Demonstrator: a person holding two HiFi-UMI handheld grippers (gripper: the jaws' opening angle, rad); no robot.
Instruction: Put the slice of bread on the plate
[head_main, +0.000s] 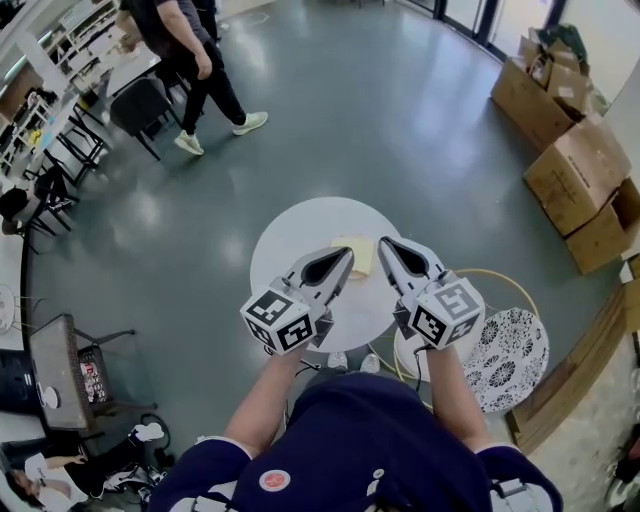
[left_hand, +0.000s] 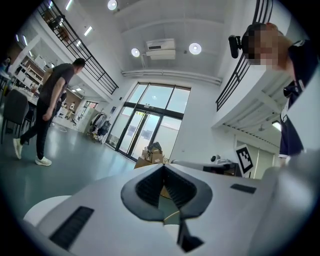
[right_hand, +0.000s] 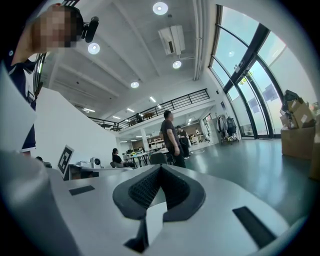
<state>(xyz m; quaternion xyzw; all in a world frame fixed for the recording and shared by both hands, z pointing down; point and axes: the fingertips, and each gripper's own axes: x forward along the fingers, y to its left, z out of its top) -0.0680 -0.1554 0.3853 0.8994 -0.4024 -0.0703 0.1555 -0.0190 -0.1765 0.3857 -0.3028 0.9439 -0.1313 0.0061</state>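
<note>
A pale yellow slice of bread (head_main: 357, 257) lies flat on the round white table (head_main: 300, 235), right of its middle. Both grippers hang level above the table's near edge, tips toward the bread. The left gripper (head_main: 348, 253) is shut and empty, its tip over the bread's left edge. The right gripper (head_main: 384, 243) is shut and empty too, its tip just right of the bread. In the left gripper view the left gripper (left_hand: 163, 166) has its pads together; in the right gripper view the right gripper (right_hand: 160, 167) looks the same. I cannot make out a plate for certain.
A white round disc (head_main: 412, 358) and a black-and-white patterned round top (head_main: 510, 358) sit low at the right, inside a wooden hoop (head_main: 500, 277). Cardboard boxes (head_main: 575, 165) line the right wall. A person (head_main: 190, 60) walks at the far left beside chairs and desks.
</note>
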